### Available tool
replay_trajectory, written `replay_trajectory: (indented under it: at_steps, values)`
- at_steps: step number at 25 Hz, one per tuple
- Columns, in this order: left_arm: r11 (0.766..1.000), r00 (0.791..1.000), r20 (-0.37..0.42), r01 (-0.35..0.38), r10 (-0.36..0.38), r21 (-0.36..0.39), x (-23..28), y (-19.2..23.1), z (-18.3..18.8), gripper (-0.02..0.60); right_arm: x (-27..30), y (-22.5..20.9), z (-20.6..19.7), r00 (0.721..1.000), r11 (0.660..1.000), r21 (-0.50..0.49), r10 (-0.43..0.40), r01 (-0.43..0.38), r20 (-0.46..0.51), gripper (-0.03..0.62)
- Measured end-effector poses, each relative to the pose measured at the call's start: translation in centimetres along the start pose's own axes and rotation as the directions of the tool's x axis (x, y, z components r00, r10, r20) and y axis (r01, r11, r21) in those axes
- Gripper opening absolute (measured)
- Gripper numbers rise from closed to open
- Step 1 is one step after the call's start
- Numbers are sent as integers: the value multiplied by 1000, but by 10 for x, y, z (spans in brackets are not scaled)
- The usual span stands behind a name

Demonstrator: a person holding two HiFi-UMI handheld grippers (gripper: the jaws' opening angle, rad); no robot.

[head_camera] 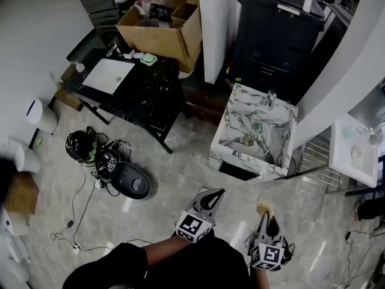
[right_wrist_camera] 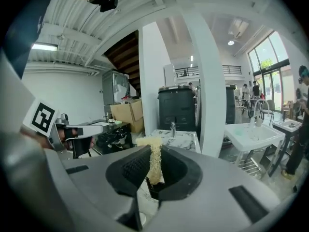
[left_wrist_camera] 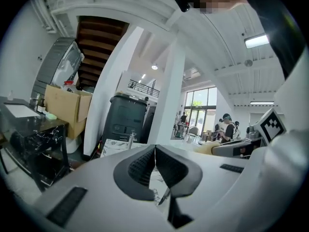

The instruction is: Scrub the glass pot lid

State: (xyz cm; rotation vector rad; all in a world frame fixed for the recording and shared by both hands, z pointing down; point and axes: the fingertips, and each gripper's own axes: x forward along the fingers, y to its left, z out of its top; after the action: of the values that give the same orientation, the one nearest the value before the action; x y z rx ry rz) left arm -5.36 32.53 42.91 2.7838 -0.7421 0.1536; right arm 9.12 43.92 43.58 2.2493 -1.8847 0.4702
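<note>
In the head view both grippers are low in front of me, over the floor and short of the marble sink (head_camera: pixel 227 128). My left gripper (head_camera: pixel 217 192) is shut with nothing between its jaws, which also meet bare in the left gripper view, left gripper (left_wrist_camera: pixel 155 151). To its right, my right gripper (head_camera: pixel 264 213) is shut on a yellow fibrous scrub pad (head_camera: pixel 263 208); the pad (right_wrist_camera: pixel 154 159) stands upright in the right gripper (right_wrist_camera: pixel 153 153). Small items lie in the sink basin (head_camera: pixel 274 143); I cannot make out a glass lid among them.
A black bin (head_camera: pixel 274 35) stands behind the sink, beside a white pillar (head_camera: pixel 216 23). A black table (head_camera: pixel 141 89) and cardboard box (head_camera: pixel 165 26) are at left. Cables and a round black device (head_camera: pixel 131 180) lie on the floor. A white basin (head_camera: pixel 355 152) and metal rack (head_camera: pixel 319 164) are at right.
</note>
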Motion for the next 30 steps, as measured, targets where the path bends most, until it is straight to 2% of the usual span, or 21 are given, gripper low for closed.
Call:
replay_trajectory:
  at_steps: [4,8,12,17,23,30]
  values:
    - [1000,1000,-7,20,-20,10,38,52,25,17,70,13,37,1000,999,-29,27,-27,-2,63]
    - [999,999,-10,39,-39,-12,69,96,38,17,125,18,61,1000,999,-54,4,-5,-13,63]
    - [998,998,-19,62,-63,-11,94,126,45,17,163,20,74,999,998,-49,-26,25,-25,63]
    - [999,999,-18,41,-42,-30,114,153,51,17,194,18,79,998,999,-49,-15,13,-54,63]
    - [999,999,-18,33,-33,-27,133,161,48,17,231,8,71,995,997,-52,58,-63,-87,63]
    - [997,995,-67,-78,78,3,172,169,37,17,291,-7,52,964,972,-67,211,-224,-161,63]
